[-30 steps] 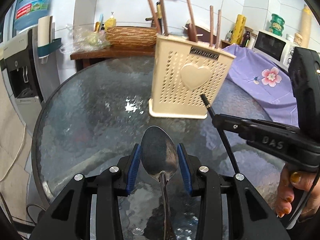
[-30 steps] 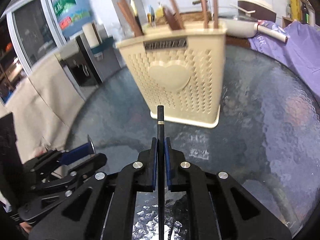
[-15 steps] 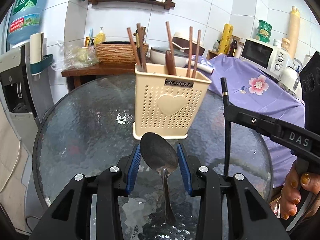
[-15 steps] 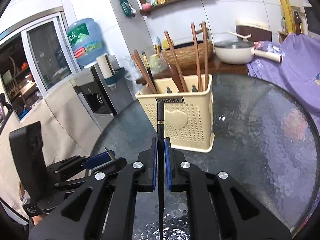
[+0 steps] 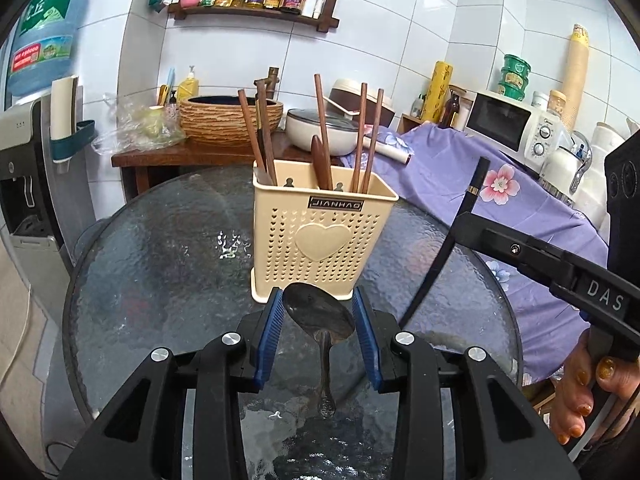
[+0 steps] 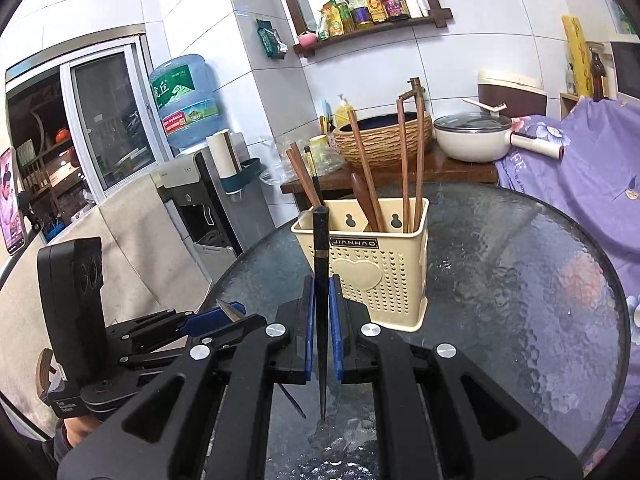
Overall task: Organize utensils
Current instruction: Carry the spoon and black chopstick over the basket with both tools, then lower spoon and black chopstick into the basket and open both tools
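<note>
A cream perforated utensil holder (image 5: 320,240) with a heart on its front stands upright on the round glass table (image 5: 160,260). Several wooden chopsticks (image 5: 320,128) and a dark wooden handle stick out of it. My left gripper (image 5: 316,300) is shut on the bowl of a metal spoon (image 5: 320,320), held above the glass just in front of the holder, handle hanging toward me. My right gripper (image 6: 321,292) is shut on a black chopstick (image 6: 321,240) that points up, its top level with the holder's (image 6: 384,280) left front corner. The left gripper (image 6: 224,312) shows low at the left.
Behind the table a wooden side table carries a woven bowl (image 5: 230,120) and a lidded white pot (image 5: 320,128). A purple flowered cloth (image 5: 500,184) covers furniture on the right, with a microwave (image 5: 512,128) behind it. A water dispenser (image 5: 24,168) stands at the left.
Both grippers have risen and drawn back from the holder, which now looks smaller and lower. The spoon and the black chopstick stay gripped; the chopstick now stands higher.
</note>
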Available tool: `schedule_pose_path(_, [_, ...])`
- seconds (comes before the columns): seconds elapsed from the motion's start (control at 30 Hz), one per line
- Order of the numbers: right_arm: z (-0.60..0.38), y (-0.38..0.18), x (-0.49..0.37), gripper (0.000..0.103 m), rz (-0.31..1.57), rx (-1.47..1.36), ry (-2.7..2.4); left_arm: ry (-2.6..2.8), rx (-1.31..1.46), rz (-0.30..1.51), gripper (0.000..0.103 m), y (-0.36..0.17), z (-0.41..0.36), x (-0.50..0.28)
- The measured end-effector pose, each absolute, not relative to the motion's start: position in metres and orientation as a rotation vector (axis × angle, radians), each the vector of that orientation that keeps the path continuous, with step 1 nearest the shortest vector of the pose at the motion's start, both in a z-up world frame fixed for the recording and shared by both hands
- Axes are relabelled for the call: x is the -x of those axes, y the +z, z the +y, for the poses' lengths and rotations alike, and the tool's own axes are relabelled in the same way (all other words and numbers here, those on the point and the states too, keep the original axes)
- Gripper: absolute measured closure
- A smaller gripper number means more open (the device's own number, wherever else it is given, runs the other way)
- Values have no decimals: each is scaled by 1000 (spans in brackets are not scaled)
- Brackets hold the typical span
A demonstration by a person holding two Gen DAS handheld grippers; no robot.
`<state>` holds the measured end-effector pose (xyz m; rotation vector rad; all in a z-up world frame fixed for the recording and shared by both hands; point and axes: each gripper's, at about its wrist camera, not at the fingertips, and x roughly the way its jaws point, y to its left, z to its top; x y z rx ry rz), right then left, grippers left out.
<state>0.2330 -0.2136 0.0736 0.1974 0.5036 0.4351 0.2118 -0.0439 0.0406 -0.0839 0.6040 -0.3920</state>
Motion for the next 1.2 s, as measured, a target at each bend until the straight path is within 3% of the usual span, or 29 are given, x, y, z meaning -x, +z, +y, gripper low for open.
schedule_pose_path(0.73, [-211,123,-246,95,478,-142,445,-419,72,526,68,92,-45,-231])
schedule_pose_path(1.2, [-218,197,-274,95,393,-116,399,-382,97,418,68,161,-41,-267])
